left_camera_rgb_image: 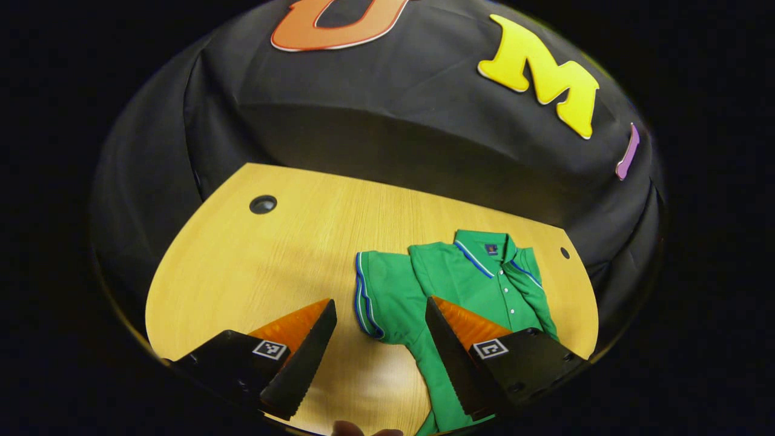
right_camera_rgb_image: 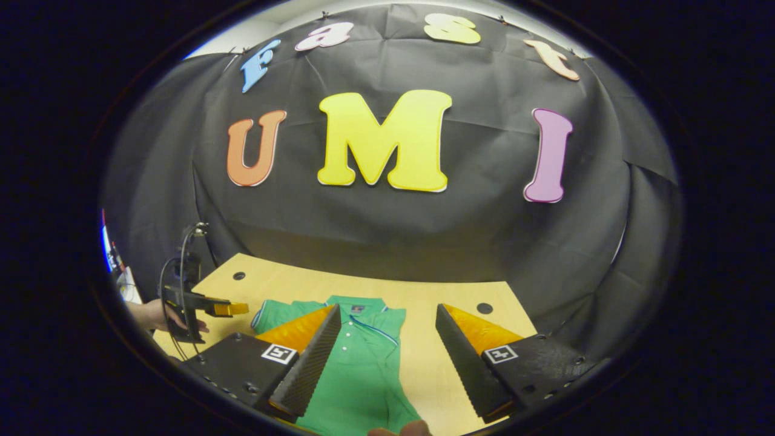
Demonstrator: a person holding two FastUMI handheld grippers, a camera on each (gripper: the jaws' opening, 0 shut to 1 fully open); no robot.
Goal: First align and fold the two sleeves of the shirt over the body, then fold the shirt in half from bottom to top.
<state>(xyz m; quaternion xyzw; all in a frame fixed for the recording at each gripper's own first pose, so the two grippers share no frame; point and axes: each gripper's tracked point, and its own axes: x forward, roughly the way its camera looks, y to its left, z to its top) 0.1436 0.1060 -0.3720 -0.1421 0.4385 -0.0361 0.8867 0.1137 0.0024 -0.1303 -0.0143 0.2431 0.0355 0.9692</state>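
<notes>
I see both claws released: left claw [left_camera_rgb_image: 378,339], right claw [right_camera_rgb_image: 387,345] above green polo shirt [left_camera_rgb_image: 484,284]. Risk: sleeve [left_camera_rgb_image: 384,297] bunches, slides on smooth bench [left_camera_rgb_image: 272,260].

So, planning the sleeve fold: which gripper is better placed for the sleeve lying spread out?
Left. The left gripper, fingers open, frames the spread sleeve; the right gripper faces the opposite side of the shirt.
</notes>
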